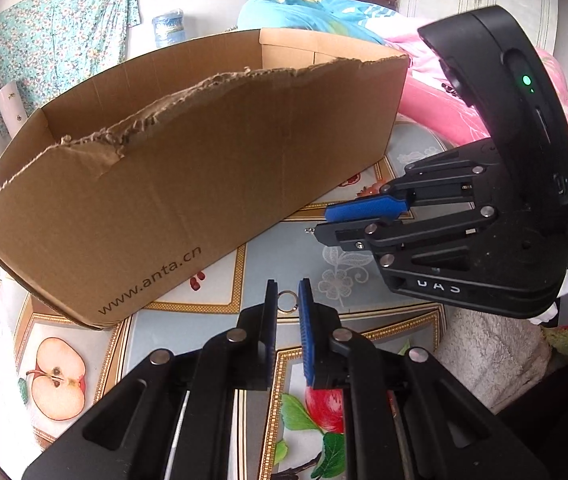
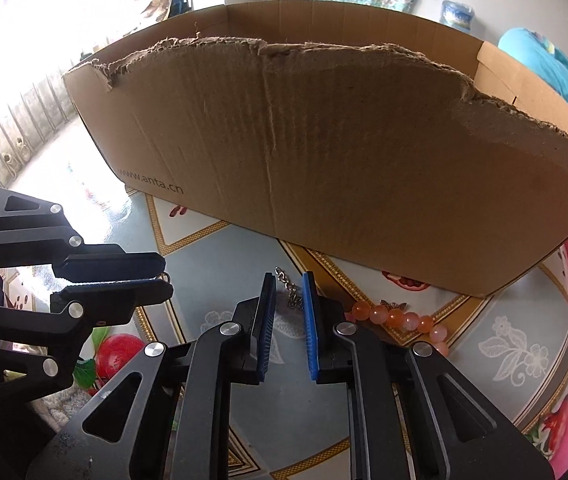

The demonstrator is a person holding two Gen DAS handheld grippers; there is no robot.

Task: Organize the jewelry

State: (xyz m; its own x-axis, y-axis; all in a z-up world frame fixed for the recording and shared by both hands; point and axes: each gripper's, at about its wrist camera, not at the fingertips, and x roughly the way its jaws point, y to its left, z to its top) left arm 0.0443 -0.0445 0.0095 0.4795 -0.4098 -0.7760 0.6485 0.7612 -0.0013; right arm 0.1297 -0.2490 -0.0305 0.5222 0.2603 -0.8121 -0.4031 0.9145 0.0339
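In the left wrist view my left gripper (image 1: 288, 282) is shut on a small metal ring (image 1: 279, 303), which stands between the blue pads at their tips. My right gripper (image 1: 322, 222) comes in from the right with its jaws nearly together, and a bit of chain pokes out at its tip. Seen from the right wrist, the right gripper (image 2: 288, 276) is shut on a thin silver chain (image 2: 292, 296) that runs between its pads. The left gripper (image 2: 165, 276) is at the left. An orange bead bracelet (image 2: 396, 320) lies on the table just right of the right gripper.
A long cardboard box (image 1: 203, 160) (image 2: 364, 160) with a torn front rim stands right behind both grippers. Its inside is hidden. The table carries a fruit-print cloth (image 2: 504, 344). Pink bedding (image 1: 436, 112) lies to the right.
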